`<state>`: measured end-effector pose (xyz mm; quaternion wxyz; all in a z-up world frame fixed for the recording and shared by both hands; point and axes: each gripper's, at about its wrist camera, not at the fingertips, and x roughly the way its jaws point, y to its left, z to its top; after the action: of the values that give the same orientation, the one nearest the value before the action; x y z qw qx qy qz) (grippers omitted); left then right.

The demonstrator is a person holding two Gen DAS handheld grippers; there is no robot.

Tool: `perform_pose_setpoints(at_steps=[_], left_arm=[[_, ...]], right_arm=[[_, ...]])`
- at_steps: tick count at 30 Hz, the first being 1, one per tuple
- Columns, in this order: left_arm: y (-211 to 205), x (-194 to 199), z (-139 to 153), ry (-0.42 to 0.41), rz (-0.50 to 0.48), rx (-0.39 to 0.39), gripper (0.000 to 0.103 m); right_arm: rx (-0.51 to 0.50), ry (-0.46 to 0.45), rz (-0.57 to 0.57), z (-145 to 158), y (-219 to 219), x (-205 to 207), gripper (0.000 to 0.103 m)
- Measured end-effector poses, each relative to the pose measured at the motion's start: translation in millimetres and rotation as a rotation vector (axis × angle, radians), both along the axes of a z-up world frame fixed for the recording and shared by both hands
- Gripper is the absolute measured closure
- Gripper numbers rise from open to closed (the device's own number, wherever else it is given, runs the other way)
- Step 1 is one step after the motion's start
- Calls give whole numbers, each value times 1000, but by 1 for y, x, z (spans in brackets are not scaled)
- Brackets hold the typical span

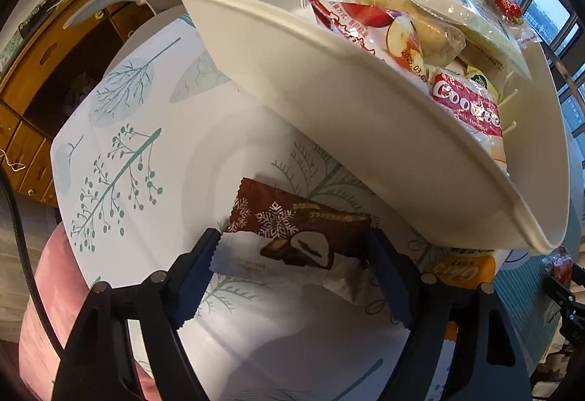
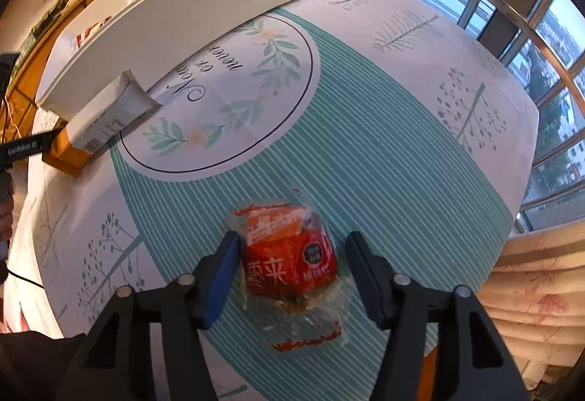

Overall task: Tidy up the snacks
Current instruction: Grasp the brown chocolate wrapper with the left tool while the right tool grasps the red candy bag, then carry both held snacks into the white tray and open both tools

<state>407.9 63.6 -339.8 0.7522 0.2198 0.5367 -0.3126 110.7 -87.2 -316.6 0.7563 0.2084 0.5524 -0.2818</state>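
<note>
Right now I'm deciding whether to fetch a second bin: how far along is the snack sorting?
Done: several packets already lie in the white bin. In hand: nothing gripped yet. The left gripper straddles the brown snowflake packet, and the right gripper straddles the red packet, fingers not visibly pressing either. Left: those two, plus the white and orange packets beside the bin.

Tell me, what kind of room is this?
Probably a dining or living room in a flat high up. A round table with a leaf-print tablecloth holds a white bin of snacks, wooden drawers stand along one wall, and big windows look out over buildings.
</note>
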Motion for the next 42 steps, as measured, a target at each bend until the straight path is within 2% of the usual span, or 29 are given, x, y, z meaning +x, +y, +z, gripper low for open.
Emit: perform_pose_setpoints(at_steps=[8, 13, 14, 18, 31, 42], left_arm=[[-4, -11, 4, -21, -1, -40, 32], [1, -17, 9, -33, 29, -72, 46], [1, -19, 10, -27, 32, -86, 54], [-3, -29, 13, -63, 27, -59, 59], [15, -41, 21, -1, 166, -102, 63], [41, -56, 57, 17, 303, -122, 63]], right_arm=[[30, 8, 31, 2, 3, 0, 53], [65, 11, 38, 2, 1, 4, 54], [74, 13, 47, 2, 0, 6, 54], [99, 10, 81, 5, 0, 15, 54], [128, -49, 240, 42, 1, 40, 54], [123, -130, 398, 79, -18, 79, 54]])
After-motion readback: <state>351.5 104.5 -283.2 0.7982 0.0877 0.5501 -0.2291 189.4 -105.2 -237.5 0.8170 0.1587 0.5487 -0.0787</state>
